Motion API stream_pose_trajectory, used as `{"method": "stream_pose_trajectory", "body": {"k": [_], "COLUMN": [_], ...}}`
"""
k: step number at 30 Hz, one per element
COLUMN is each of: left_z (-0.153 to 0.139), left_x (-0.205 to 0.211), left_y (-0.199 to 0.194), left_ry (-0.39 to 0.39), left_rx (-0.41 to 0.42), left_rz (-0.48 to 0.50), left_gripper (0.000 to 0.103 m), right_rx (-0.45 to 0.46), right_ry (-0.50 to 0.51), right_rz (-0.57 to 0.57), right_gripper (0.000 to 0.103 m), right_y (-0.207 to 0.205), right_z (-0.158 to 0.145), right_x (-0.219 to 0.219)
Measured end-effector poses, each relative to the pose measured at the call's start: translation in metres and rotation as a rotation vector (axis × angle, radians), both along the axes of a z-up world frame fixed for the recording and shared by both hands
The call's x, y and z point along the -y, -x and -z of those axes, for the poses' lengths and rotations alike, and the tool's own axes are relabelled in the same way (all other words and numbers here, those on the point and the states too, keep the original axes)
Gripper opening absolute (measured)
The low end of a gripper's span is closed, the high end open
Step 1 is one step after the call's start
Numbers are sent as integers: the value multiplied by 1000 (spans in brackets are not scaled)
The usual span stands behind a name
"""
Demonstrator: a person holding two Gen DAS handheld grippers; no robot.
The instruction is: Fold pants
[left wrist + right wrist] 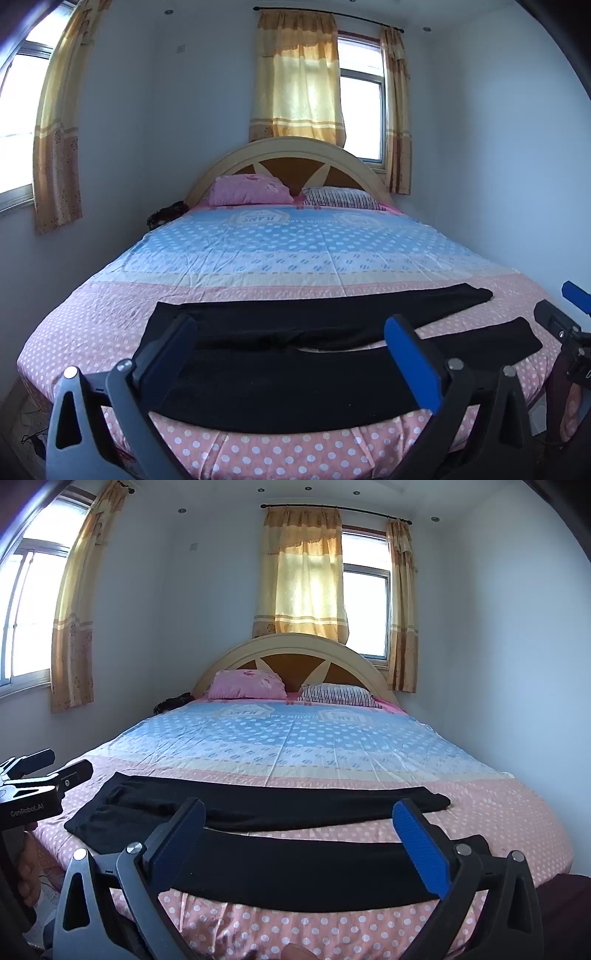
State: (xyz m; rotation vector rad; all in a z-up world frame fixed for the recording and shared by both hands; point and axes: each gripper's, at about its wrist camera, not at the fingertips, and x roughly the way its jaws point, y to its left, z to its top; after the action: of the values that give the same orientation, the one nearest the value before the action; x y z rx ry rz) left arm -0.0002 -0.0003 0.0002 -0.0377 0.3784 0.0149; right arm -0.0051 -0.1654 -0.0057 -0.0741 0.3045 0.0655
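Note:
Black pants point(280, 354) lie spread flat across the foot of the bed, waist to the left, both legs running to the right with a gap between them. The same pants point(295, 864) fill the near part of the right wrist view. My left gripper point(291, 332) hovers over the near leg and crotch area, open wide with nothing between its blue pads. My right gripper point(299, 819) hangs over the near leg further right, also open and holding nothing. Each gripper shows at the edge of the other's view: the right gripper point(569, 314) and the left gripper point(44, 771).
The bed point(295, 251) has a pink and blue dotted sheet. A pink pillow point(251, 190) and a striped pillow point(340, 197) lie by the rounded headboard point(291, 147). Walls and curtained windows surround it. A dark object point(166, 214) sits at the bed's far left.

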Motion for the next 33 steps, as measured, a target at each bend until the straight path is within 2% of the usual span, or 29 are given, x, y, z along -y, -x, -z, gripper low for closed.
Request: {"method": "stream_pose_trajectory", "body": {"k": [3, 4, 13, 33], "left_z": [-1, 1, 1, 5], "left_x": [3, 12, 0, -4], "left_y": [1, 6, 0, -1], "left_ry": [-23, -54, -6, -12], "left_rx": [17, 31, 18, 14], "left_rz": [-3, -3, -26, -61], "left_gripper": [103, 103, 103, 103], "right_rx": [-6, -7, -6, -9], "right_ry": [2, 2, -34, -24], "right_rz": [2, 3, 6, 8], "right_gripper": [102, 102, 102, 102], "right_y": [0, 0, -5, -2], "right_z": [0, -1, 1, 3], "right_x": [-1, -2, 12, 6]}}
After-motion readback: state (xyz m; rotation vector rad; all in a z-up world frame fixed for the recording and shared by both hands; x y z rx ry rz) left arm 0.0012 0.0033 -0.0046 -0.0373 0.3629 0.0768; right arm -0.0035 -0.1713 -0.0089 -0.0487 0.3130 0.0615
